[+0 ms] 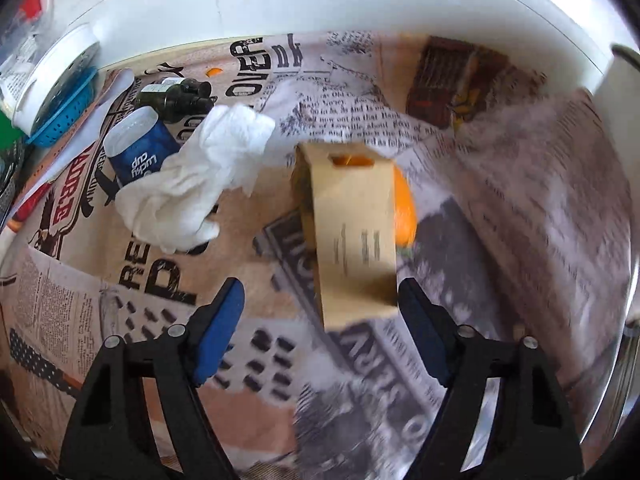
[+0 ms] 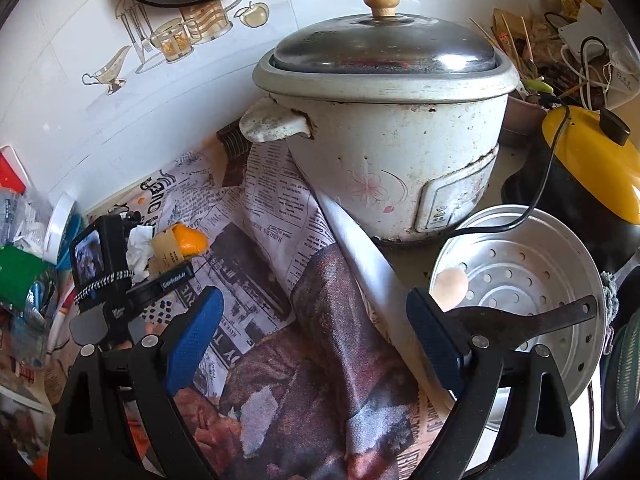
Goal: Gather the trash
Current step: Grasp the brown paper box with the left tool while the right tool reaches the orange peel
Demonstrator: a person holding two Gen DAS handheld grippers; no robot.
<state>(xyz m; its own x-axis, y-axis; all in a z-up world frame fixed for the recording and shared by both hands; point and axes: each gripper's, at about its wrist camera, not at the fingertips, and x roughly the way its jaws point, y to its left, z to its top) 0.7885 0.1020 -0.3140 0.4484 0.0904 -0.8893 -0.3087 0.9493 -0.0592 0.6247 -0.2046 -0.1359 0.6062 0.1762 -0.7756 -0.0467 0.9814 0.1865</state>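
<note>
You are in a home kitchen: a worn rice cooker, steamer tray and tiled wall show it.

1. The counter is mostly covered by spread newspaper.
2. On the newspaper lie a brown cardboard box, a crumpled white tissue, a blue cup on its side and a dark bottle.
3. A white rice cooker and a perforated metal tray stand on the counter's bare part.
</note>
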